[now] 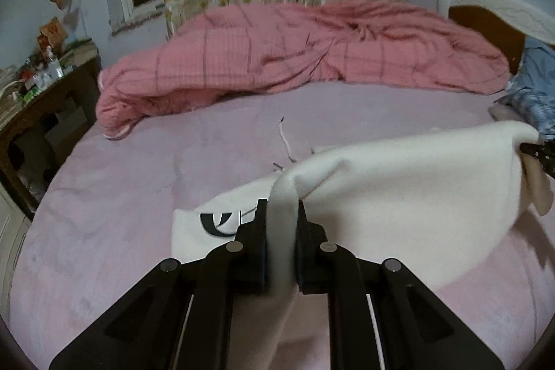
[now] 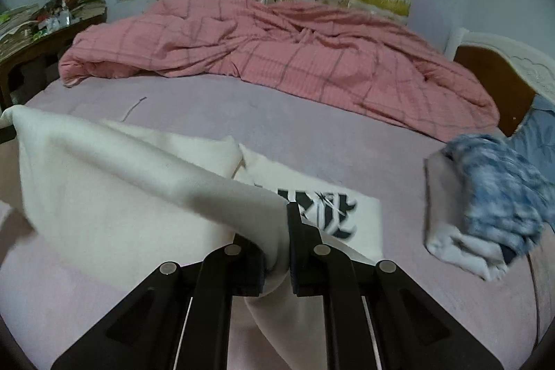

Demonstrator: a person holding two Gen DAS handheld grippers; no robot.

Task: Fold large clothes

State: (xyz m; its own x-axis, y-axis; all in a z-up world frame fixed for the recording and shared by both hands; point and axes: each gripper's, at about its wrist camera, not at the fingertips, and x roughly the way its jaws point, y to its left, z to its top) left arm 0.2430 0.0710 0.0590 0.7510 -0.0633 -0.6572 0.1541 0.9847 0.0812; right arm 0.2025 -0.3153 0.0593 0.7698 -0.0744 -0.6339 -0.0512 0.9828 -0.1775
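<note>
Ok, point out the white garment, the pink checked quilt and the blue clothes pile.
white garment (image 1: 399, 189), left wrist view, lifted fold between the grippers
pink checked quilt (image 2: 277, 58), right wrist view, crumpled middle
blue clothes pile (image 2: 496, 193), right wrist view, mottled blue top piece

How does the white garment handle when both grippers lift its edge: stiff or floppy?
Probably floppy: the white garment sags between the left gripper and right gripper. Likely light, since two small pinches raise it. Its printed part still lies on the bed sheet.
</note>
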